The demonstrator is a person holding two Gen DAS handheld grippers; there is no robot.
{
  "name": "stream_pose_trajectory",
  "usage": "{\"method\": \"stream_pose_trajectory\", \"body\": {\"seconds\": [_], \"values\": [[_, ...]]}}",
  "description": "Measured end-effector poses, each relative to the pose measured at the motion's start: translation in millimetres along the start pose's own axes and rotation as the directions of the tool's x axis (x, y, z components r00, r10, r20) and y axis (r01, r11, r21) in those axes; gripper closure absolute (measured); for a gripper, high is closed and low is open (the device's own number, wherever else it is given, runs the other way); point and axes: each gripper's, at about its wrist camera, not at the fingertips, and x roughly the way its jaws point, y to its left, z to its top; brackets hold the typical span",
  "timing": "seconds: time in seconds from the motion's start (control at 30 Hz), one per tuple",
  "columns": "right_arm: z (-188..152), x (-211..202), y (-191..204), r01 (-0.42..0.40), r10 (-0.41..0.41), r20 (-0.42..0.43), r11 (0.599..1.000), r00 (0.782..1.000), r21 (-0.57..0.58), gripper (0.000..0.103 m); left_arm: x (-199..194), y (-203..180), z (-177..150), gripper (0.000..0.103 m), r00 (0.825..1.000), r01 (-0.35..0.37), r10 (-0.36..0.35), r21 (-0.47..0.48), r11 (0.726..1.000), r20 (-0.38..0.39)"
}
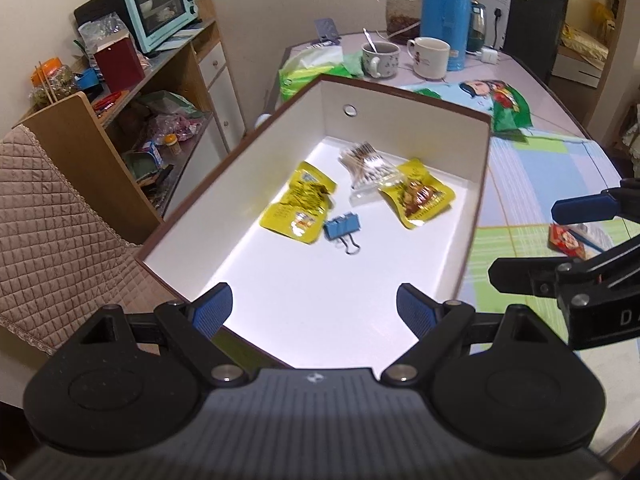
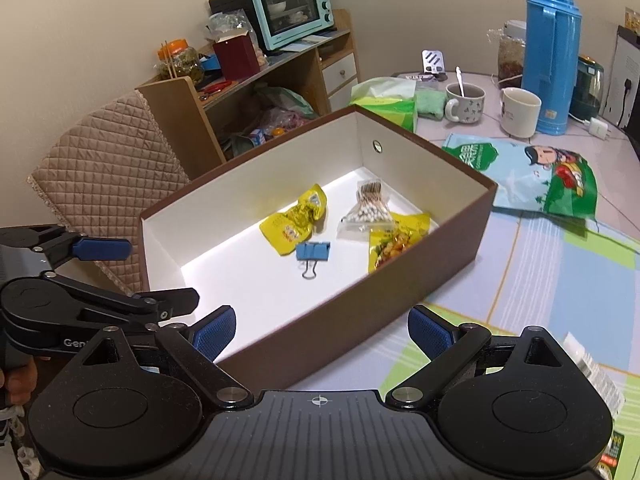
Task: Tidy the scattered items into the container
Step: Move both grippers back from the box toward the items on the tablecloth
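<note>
Both wide open and empty, left gripper (image 1: 314,312) and right gripper (image 2: 322,334), hovering by the box (image 2: 400,280) holding snack packets (image 2: 294,220).

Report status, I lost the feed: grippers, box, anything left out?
Both grippers open, empty: left, right. Box holds two yellow packets, swabs, binder clip. Red packet on table by the right gripper.
</note>
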Motion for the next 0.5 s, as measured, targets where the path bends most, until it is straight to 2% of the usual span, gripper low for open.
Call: {"method": "stream_pose_trajectory", "body": {"seconds": [0.5], "values": [[-23,-45,-30,-0.027,0.026,0.037,1.000,0.999,0.014,0.008,-8,-41,-4,0.014,1.000,0.029,-0.030,0.039,0.999,0.011]]}}
